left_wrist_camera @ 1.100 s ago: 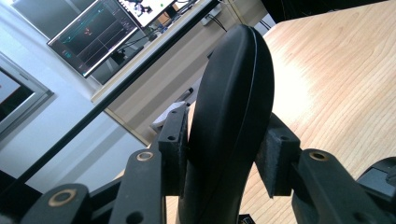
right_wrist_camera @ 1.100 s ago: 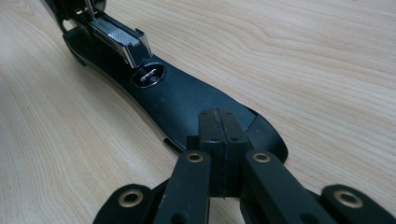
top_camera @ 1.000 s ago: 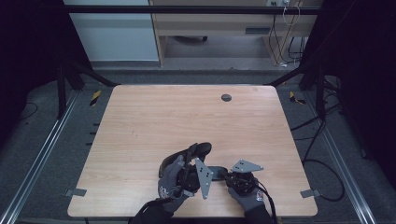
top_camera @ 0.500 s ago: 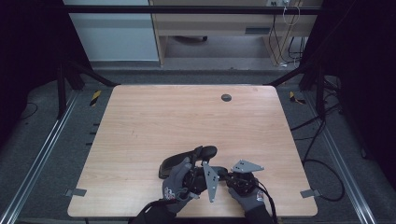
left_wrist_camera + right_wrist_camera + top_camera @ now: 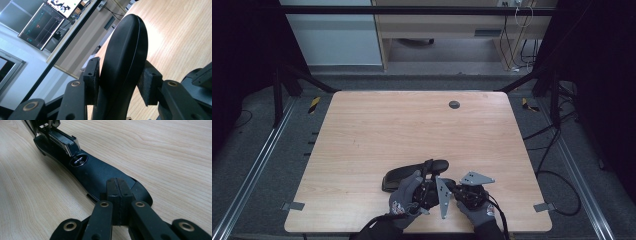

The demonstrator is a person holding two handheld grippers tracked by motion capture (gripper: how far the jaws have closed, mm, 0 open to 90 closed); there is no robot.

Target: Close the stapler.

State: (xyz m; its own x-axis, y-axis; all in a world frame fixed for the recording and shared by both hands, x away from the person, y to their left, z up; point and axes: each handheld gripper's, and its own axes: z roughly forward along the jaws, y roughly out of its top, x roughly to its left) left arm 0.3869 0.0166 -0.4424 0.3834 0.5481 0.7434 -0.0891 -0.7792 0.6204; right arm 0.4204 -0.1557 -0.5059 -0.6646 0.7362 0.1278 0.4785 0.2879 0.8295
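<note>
A black stapler (image 5: 401, 177) lies opened up near the table's front edge. Its rounded top arm (image 5: 125, 57) stands raised, and my left gripper (image 5: 120, 83) is shut on it, one pad on each flank. In the high view the left gripper (image 5: 433, 172) sits over the stapler's right end, in a gloved hand. The stapler's base (image 5: 100, 176) stretches away from my right gripper (image 5: 117, 195), past a round metal anvil (image 5: 78, 160) to the metal magazine (image 5: 62, 141). The right gripper (image 5: 452, 186) is shut with nothing between its pads, its tips resting on the base's near end.
The wooden table (image 5: 412, 130) has a round cable grommet (image 5: 454, 104) at its far middle. Dark frame rails run along both sides. Cables (image 5: 552, 175) trail over the floor to the right. A monitor (image 5: 47, 20) shows beyond the table in the left gripper view.
The left hand and the stapler's top arm have shifted a little to the right, leaving more of the base showing on the left. The right hand has stayed put.
</note>
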